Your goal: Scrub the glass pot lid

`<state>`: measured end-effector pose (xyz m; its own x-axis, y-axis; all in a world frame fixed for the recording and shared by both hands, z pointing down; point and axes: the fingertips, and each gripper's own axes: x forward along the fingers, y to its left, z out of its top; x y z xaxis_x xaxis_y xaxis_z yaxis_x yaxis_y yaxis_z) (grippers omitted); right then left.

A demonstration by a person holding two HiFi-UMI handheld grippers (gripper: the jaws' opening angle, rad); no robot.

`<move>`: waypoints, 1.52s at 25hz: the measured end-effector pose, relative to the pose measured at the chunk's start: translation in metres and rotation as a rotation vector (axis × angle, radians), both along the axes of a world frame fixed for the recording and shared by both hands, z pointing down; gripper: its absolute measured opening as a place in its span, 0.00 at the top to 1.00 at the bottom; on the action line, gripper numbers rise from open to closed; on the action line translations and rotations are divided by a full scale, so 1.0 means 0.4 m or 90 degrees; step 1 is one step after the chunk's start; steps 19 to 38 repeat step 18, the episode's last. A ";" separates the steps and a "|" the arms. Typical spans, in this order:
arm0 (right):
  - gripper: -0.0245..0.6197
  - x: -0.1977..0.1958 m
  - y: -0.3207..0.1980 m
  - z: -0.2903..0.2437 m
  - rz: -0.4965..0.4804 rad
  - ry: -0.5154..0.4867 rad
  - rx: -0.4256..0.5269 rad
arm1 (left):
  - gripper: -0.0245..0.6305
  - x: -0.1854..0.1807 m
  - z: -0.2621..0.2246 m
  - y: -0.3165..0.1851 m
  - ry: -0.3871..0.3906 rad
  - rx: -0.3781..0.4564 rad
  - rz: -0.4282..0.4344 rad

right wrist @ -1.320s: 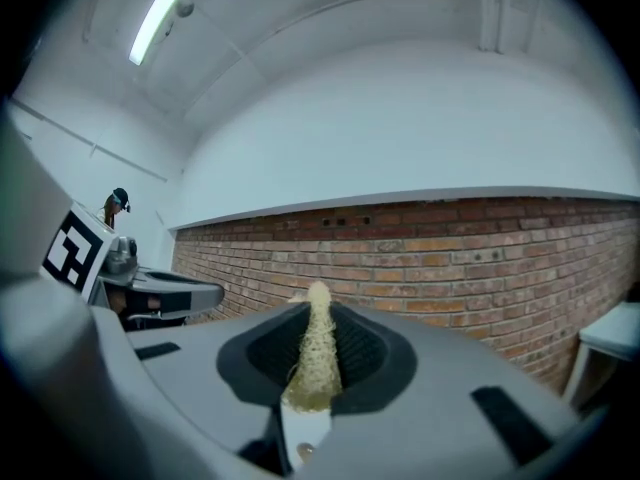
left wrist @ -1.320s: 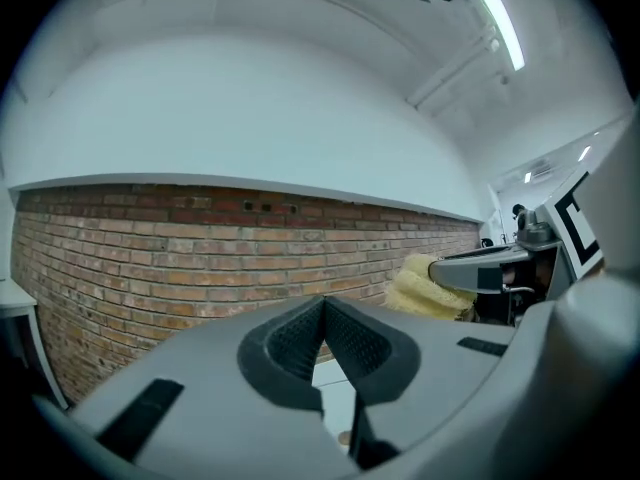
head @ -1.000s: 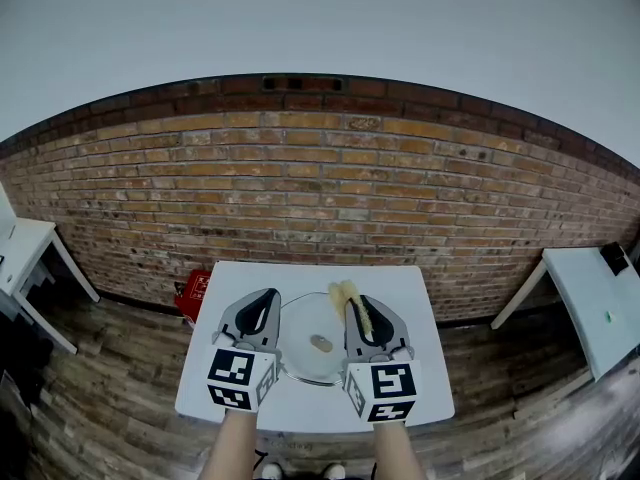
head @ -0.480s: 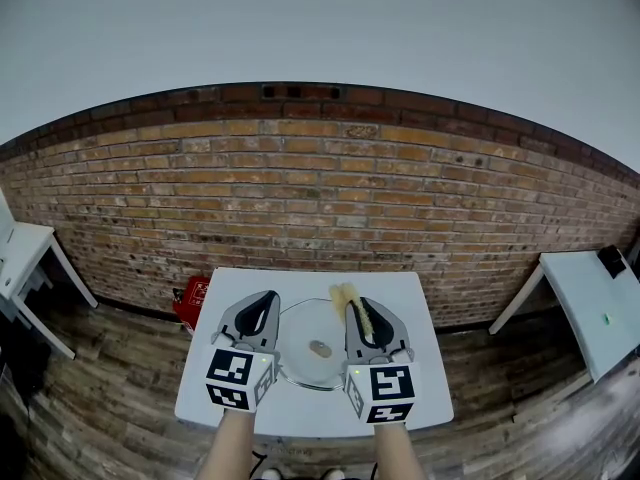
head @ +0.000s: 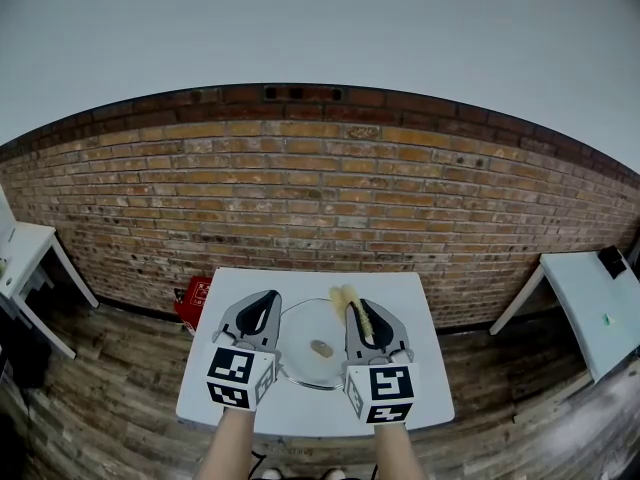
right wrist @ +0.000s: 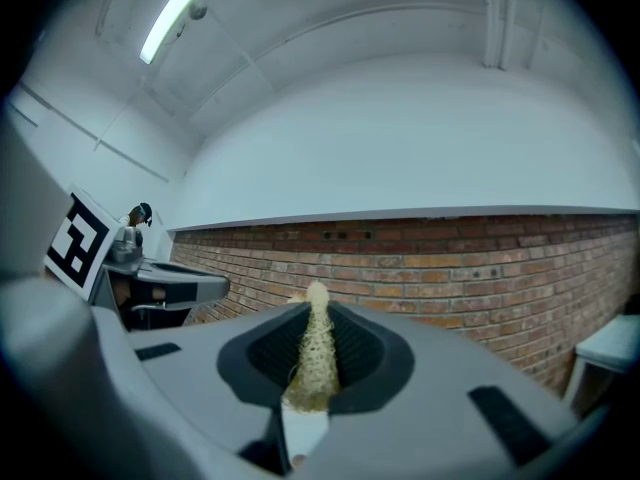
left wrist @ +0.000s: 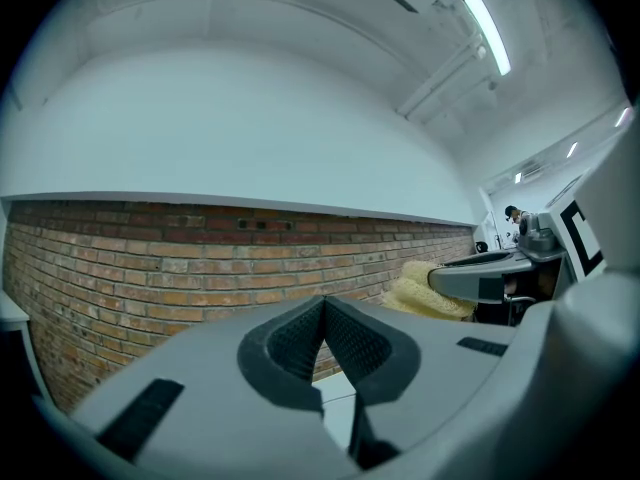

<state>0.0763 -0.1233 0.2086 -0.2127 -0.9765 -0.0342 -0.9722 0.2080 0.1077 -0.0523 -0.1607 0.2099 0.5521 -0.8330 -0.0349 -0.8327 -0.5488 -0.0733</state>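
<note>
Item: glass pot lid [head: 303, 340], flat at desk [head: 300, 416] centre, between the 2 grippers.
Left gripper [left wrist: 322, 306]: fingers clenched, empty.
Right gripper [right wrist: 314, 320]: fingers grasping yellow scrubber [right wrist: 316, 353].
Risk: unsteadied lid may skid off under scrubbing; scrubber could slip loose.
Writing: 0 legible; marker squares only.

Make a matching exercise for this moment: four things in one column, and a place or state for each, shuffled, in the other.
Things:
1. left claw
2. right claw
3. glass lid
4. red box

Places or states:
A. on the floor beside the table
B. shut on a yellow scrubber
C. lying flat on the white table
D. shut, with nothing in it

Pairs: 1-D, 2-B, 3-C, 4-A
</note>
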 end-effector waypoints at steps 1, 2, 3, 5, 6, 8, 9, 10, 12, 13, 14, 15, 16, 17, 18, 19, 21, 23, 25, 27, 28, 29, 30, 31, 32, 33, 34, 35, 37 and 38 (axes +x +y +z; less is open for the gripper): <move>0.87 0.000 0.001 0.000 0.000 0.000 0.000 | 0.95 0.000 -0.001 0.000 0.001 0.000 0.000; 0.87 -0.001 0.001 -0.001 0.000 0.000 0.000 | 0.95 0.000 -0.002 0.000 0.002 0.000 0.001; 0.87 -0.001 0.000 -0.002 0.001 0.001 0.001 | 0.95 0.000 -0.003 0.000 0.002 0.000 0.001; 0.87 0.000 0.000 -0.001 0.003 0.002 0.000 | 0.95 0.001 -0.001 -0.001 0.001 -0.001 0.003; 0.87 0.001 0.000 -0.001 0.004 0.002 0.000 | 0.95 0.000 0.001 -0.001 0.001 -0.002 0.003; 0.87 0.003 -0.001 -0.001 0.005 0.001 -0.001 | 0.95 -0.002 0.004 -0.003 0.001 -0.006 0.003; 0.87 0.004 -0.001 -0.001 0.005 0.000 -0.001 | 0.95 -0.002 0.005 -0.004 0.002 -0.008 0.002; 0.87 0.005 0.000 -0.001 0.005 -0.002 -0.001 | 0.95 -0.003 0.004 -0.004 0.003 -0.008 0.002; 0.87 0.004 -0.001 0.000 0.005 -0.003 -0.001 | 0.95 -0.004 0.003 -0.005 0.003 -0.008 0.001; 0.87 0.002 -0.002 0.000 0.005 -0.002 -0.001 | 0.95 -0.004 0.003 -0.006 0.003 -0.009 0.002; 0.87 0.001 -0.003 0.001 0.004 -0.002 -0.001 | 0.95 -0.005 0.004 -0.006 0.002 -0.009 0.002; 0.87 -0.001 -0.004 0.002 0.003 -0.003 -0.001 | 0.95 -0.005 0.005 -0.007 0.001 -0.010 0.002; 0.87 -0.003 -0.005 0.003 0.002 -0.003 -0.002 | 0.95 -0.005 0.007 -0.009 0.000 -0.011 0.003; 0.87 -0.004 -0.006 0.004 0.002 -0.004 -0.002 | 0.95 -0.005 0.009 -0.010 0.000 -0.013 0.003; 0.87 -0.005 -0.007 0.005 0.001 -0.004 -0.003 | 0.95 -0.005 0.011 -0.012 -0.001 -0.014 0.004; 0.87 -0.005 -0.007 0.005 0.001 -0.004 -0.003 | 0.95 -0.005 0.011 -0.012 -0.001 -0.014 0.004; 0.87 -0.005 -0.007 0.005 0.001 -0.004 -0.003 | 0.95 -0.005 0.011 -0.012 -0.001 -0.014 0.004; 0.87 -0.005 -0.007 0.005 0.001 -0.004 -0.003 | 0.95 -0.005 0.011 -0.012 -0.001 -0.014 0.004; 0.87 -0.005 -0.007 0.005 0.001 -0.004 -0.003 | 0.95 -0.005 0.011 -0.012 -0.001 -0.014 0.004; 0.87 -0.005 -0.007 0.005 0.001 -0.004 -0.003 | 0.95 -0.005 0.011 -0.012 -0.001 -0.014 0.004; 0.87 -0.005 -0.007 0.005 0.001 -0.004 -0.003 | 0.95 -0.005 0.011 -0.012 -0.001 -0.014 0.004; 0.87 -0.005 -0.007 0.005 0.001 -0.004 -0.003 | 0.95 -0.005 0.011 -0.012 -0.001 -0.014 0.004; 0.87 -0.005 -0.007 0.005 0.001 -0.004 -0.003 | 0.95 -0.005 0.011 -0.012 -0.001 -0.014 0.004; 0.87 -0.005 -0.007 0.005 0.001 -0.004 -0.003 | 0.95 -0.005 0.011 -0.012 -0.001 -0.014 0.004; 0.87 -0.005 -0.007 0.005 0.001 -0.004 -0.003 | 0.95 -0.005 0.011 -0.012 -0.001 -0.014 0.004; 0.87 -0.005 -0.007 0.005 0.001 -0.004 -0.003 | 0.95 -0.005 0.011 -0.012 -0.001 -0.014 0.004; 0.87 -0.005 -0.007 0.005 0.001 -0.004 -0.003 | 0.95 -0.005 0.011 -0.012 -0.001 -0.014 0.004; 0.87 -0.005 -0.007 0.005 0.001 -0.004 -0.003 | 0.95 -0.005 0.011 -0.012 -0.001 -0.014 0.004; 0.87 -0.005 -0.007 0.005 0.001 -0.004 -0.003 | 0.95 -0.005 0.011 -0.012 -0.001 -0.014 0.004; 0.87 -0.005 -0.007 0.005 0.001 -0.004 -0.003 | 0.95 -0.005 0.011 -0.012 -0.001 -0.014 0.004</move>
